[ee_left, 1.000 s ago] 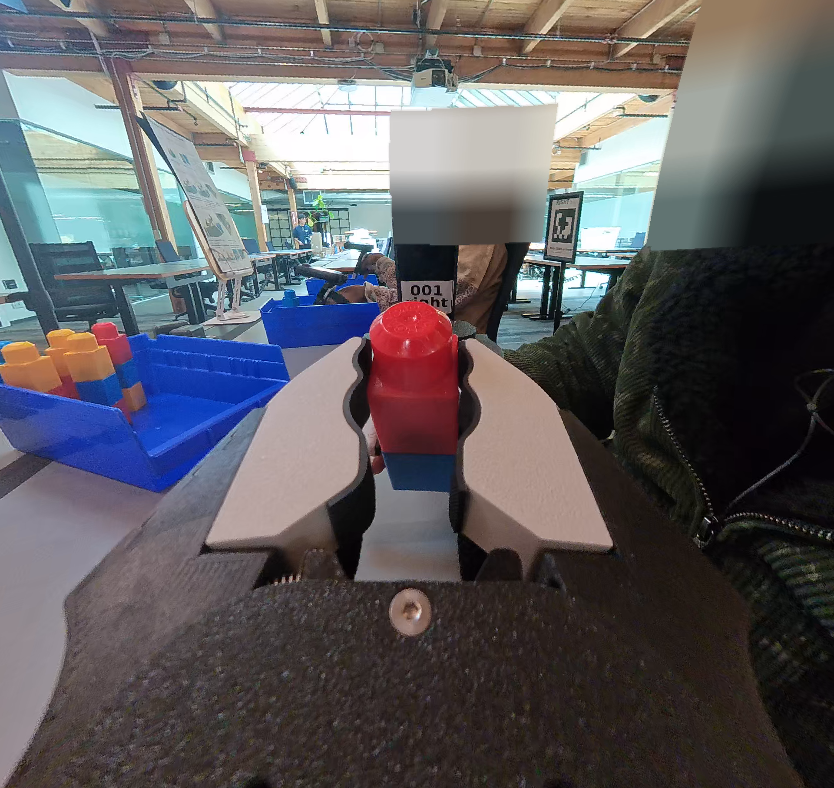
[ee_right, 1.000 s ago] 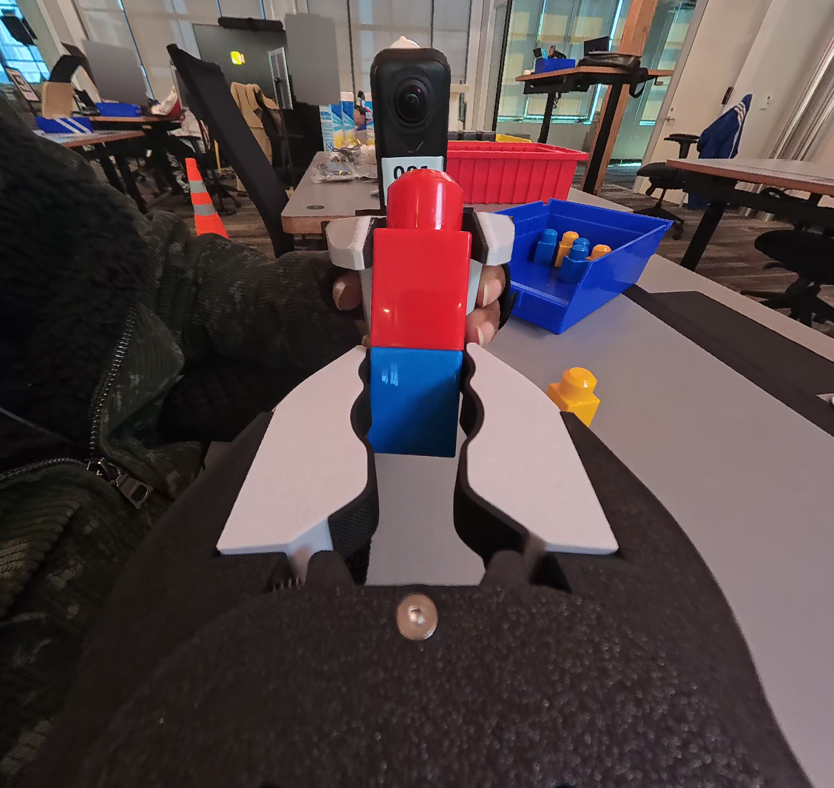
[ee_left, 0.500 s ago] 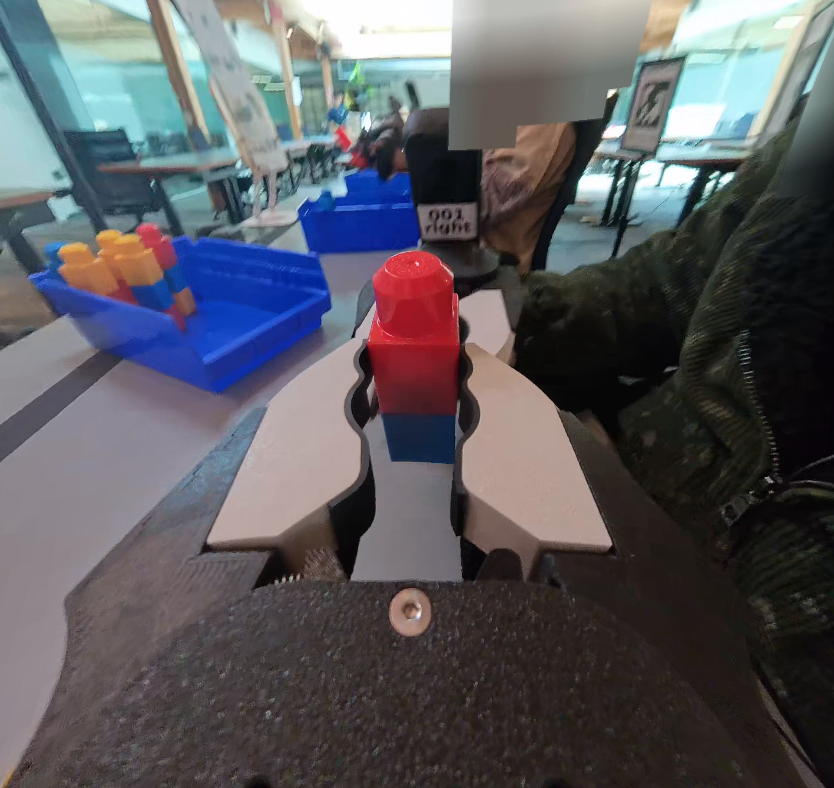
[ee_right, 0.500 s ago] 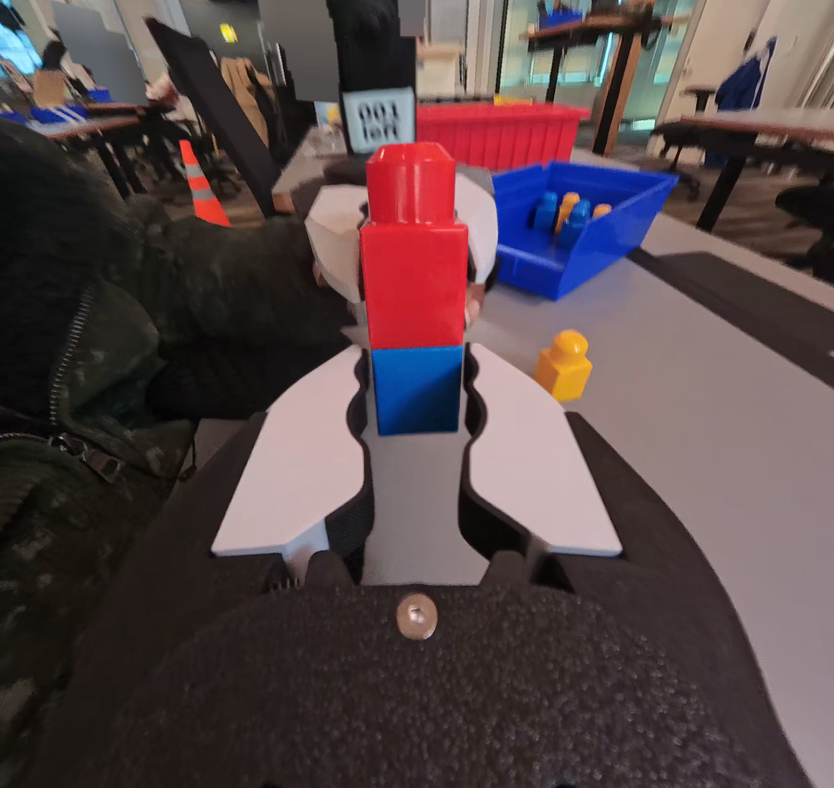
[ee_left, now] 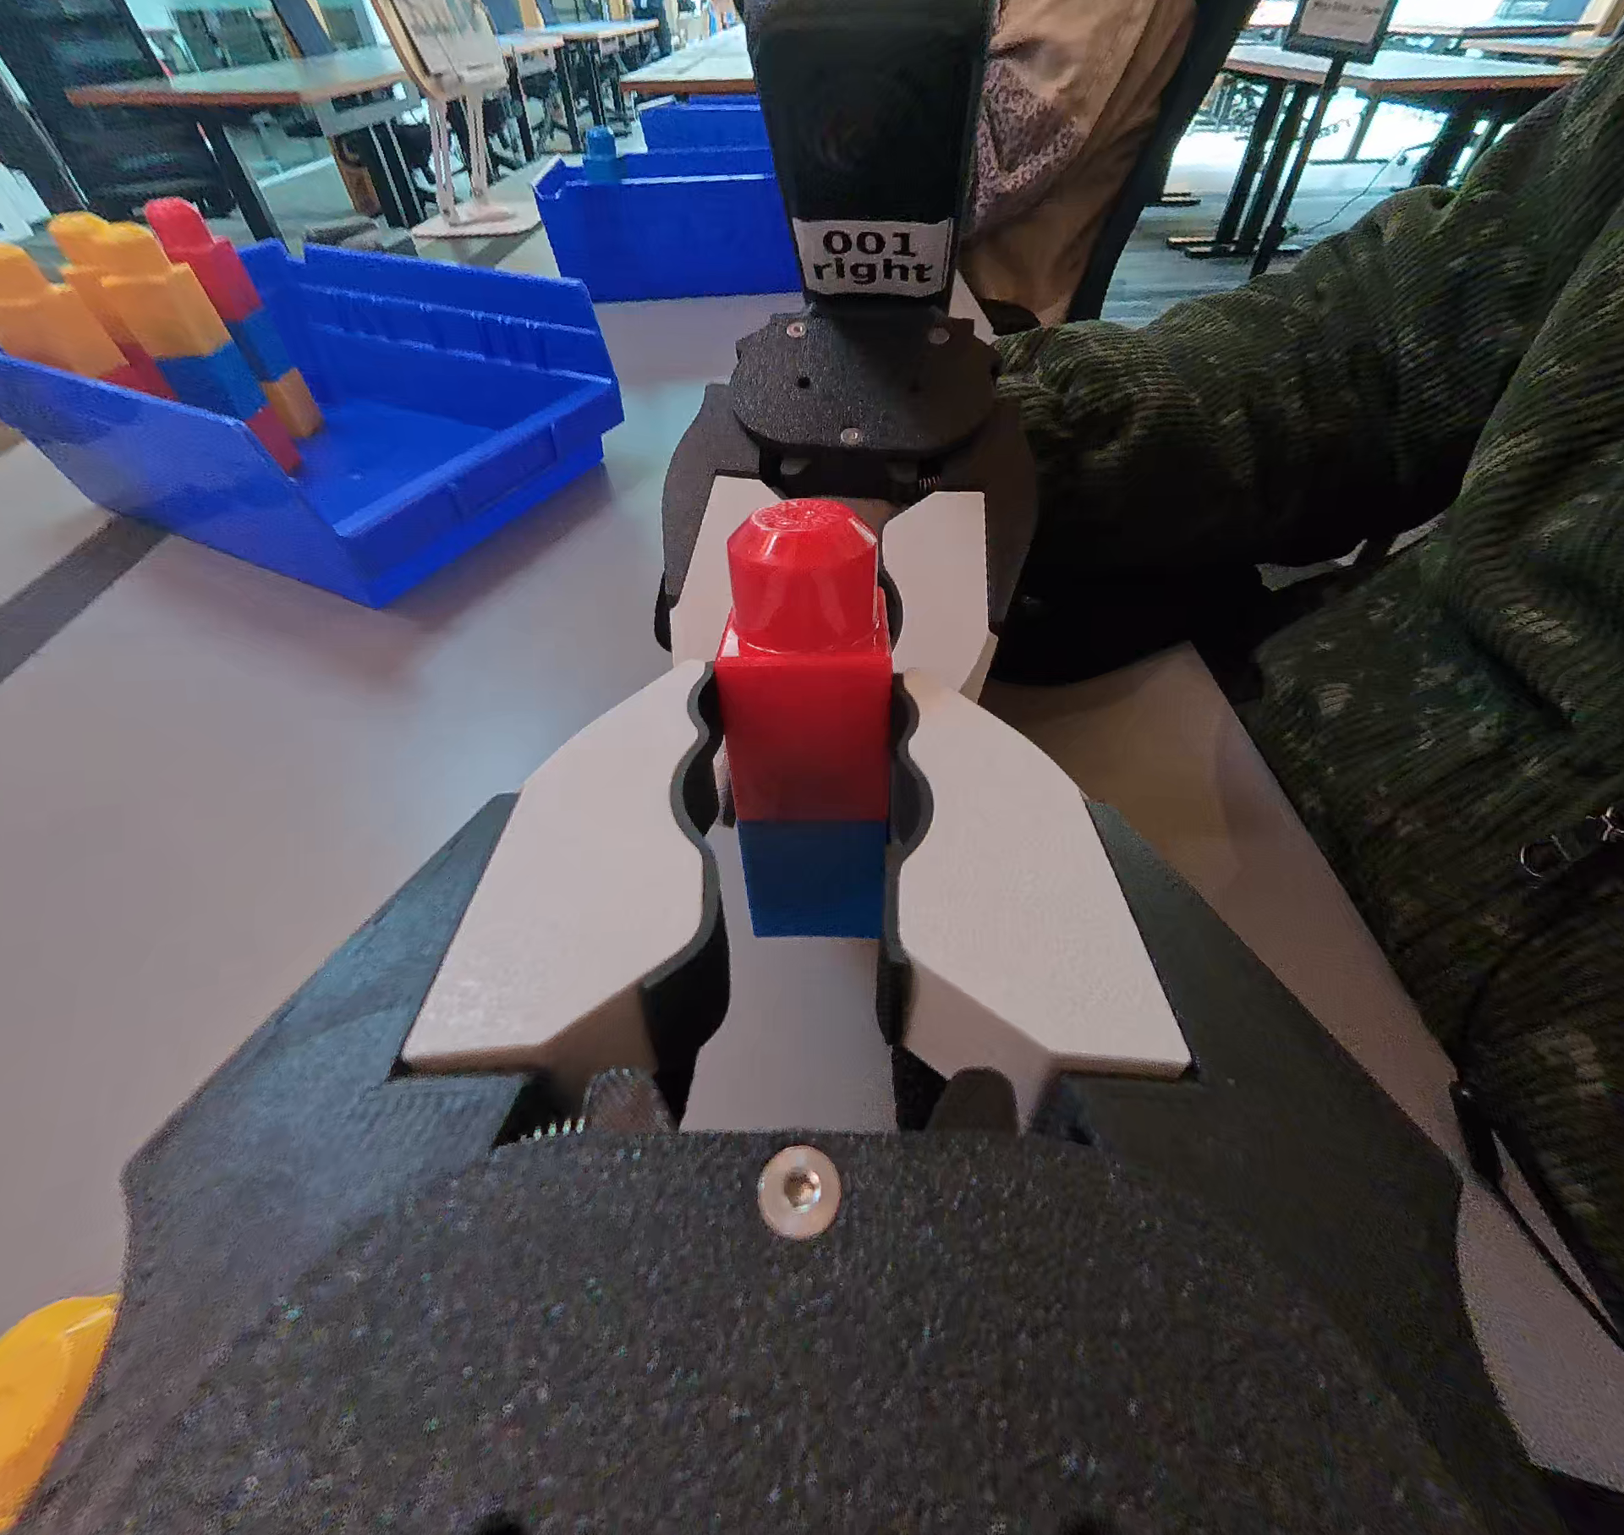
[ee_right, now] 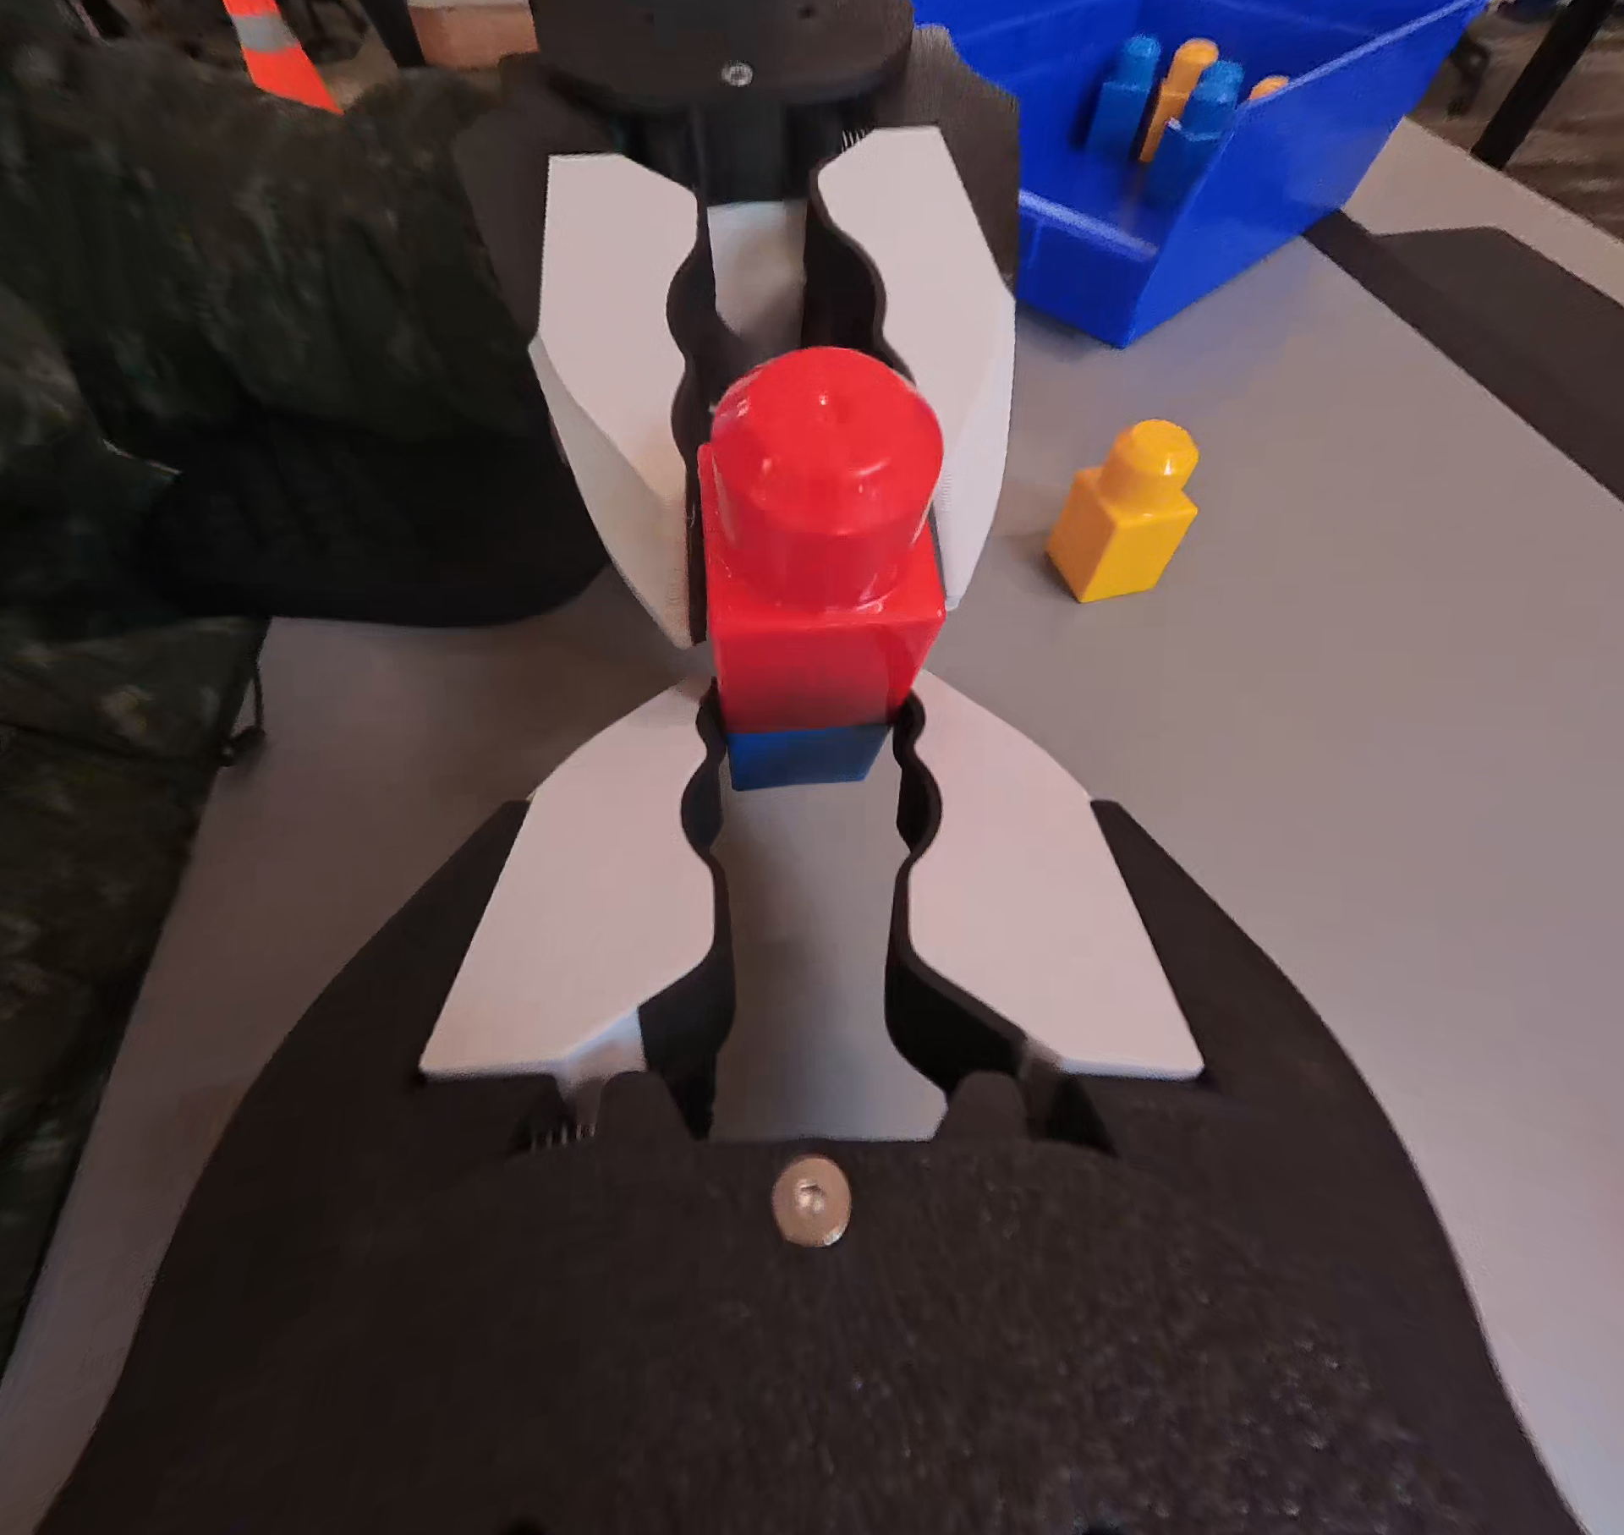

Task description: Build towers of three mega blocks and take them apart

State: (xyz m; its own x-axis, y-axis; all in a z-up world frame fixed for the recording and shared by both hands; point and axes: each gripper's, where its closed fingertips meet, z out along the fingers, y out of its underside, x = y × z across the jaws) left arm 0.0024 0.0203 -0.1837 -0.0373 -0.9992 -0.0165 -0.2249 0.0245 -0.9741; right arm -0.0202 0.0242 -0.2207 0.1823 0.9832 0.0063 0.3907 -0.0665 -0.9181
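Note:
A two-block stack, a red block (ee_left: 804, 728) on a blue block (ee_left: 813, 878), is held over the grey table (ee_left: 264, 790) between my two facing grippers. My left gripper (ee_left: 804, 737) is shut on the red block, pads pressing its sides. My right gripper (ee_right: 808, 724) is shut on the blue block (ee_right: 804, 756) with only its fingertips, just below the red block (ee_right: 822, 614). The right gripper (ee_left: 835, 579) shows behind the stack in the left wrist view. The left gripper (ee_right: 791, 473) shows beyond the stack in the right wrist view.
A loose yellow block (ee_right: 1125, 517) lies on the table right of the stack. A blue bin (ee_right: 1230, 175) holds several blocks. Another blue bin (ee_left: 457, 456) holds finished towers (ee_left: 176, 324). A person's green sleeve (ee_left: 1318, 394) is close by. My left and right fingertips are right by each other.
Both grippers tipped down toward the table with the stack. My right jaws loosened briefly and closed again; the blue block now sits at their tips instead of deeper between the fingers.

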